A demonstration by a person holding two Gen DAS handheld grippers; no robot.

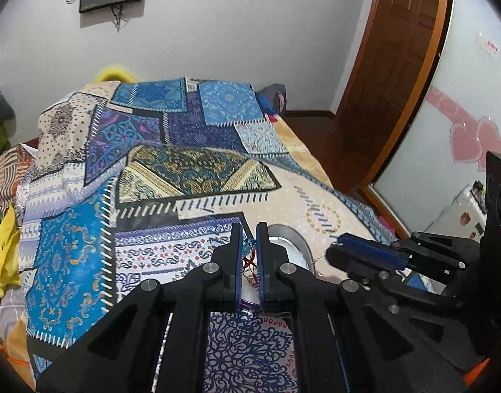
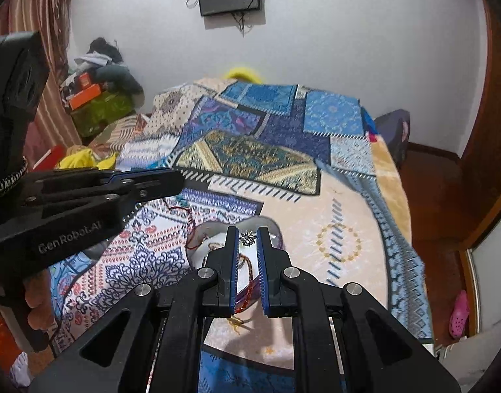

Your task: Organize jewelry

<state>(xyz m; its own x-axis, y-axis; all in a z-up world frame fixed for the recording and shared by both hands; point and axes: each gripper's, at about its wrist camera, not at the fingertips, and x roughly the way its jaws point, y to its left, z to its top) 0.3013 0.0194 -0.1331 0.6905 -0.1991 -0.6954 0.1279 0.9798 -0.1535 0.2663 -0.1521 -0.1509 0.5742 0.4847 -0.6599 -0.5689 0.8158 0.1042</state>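
Left gripper (image 1: pixel 249 235) is clamped on a red-thread bracelet (image 2: pixel 188 219) with turquoise beads, lifted above the bedspread (image 1: pixel 198 170). Right gripper (image 2: pixel 248 240) pinches a silver star-shaped piece (image 2: pixel 248 237) over the heart-shaped tray (image 2: pixel 201 229), near the bedspread's front edge.

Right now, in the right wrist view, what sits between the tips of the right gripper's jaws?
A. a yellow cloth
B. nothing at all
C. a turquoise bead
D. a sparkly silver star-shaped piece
D: a sparkly silver star-shaped piece sits between the tips of the right gripper, above the heart-shaped tray on the patterned bedspread.
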